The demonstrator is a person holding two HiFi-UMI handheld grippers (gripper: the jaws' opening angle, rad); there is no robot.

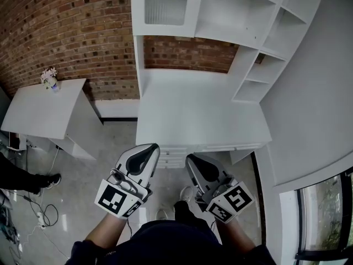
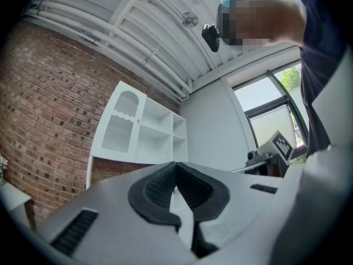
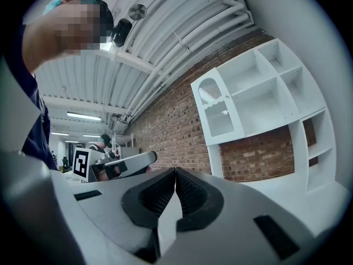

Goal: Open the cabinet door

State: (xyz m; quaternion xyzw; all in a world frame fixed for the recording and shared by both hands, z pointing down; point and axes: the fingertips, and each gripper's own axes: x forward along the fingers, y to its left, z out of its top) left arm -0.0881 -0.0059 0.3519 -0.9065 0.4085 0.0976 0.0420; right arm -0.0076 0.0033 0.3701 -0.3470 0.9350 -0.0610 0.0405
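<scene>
The white cabinet door (image 1: 165,3), with a frosted ribbed pane, is closed at the upper left of a white shelf unit against the brick wall. It also shows in the left gripper view, door (image 2: 118,127), and in the right gripper view, door (image 3: 216,110). My left gripper (image 1: 153,148) and right gripper (image 1: 190,159) hover side by side in front of the desk, well short of the door. Both are shut with nothing between the jaws, as the left gripper (image 2: 176,164) and right gripper (image 3: 175,170) show close up.
A white desk top (image 1: 198,115) with drawers (image 1: 174,156) lies under the open shelves (image 1: 259,48). A white side table (image 1: 44,112) with a small flower vase (image 1: 49,79) stands at the left. A person's shoe (image 1: 48,181) and cables (image 1: 41,214) are on the floor.
</scene>
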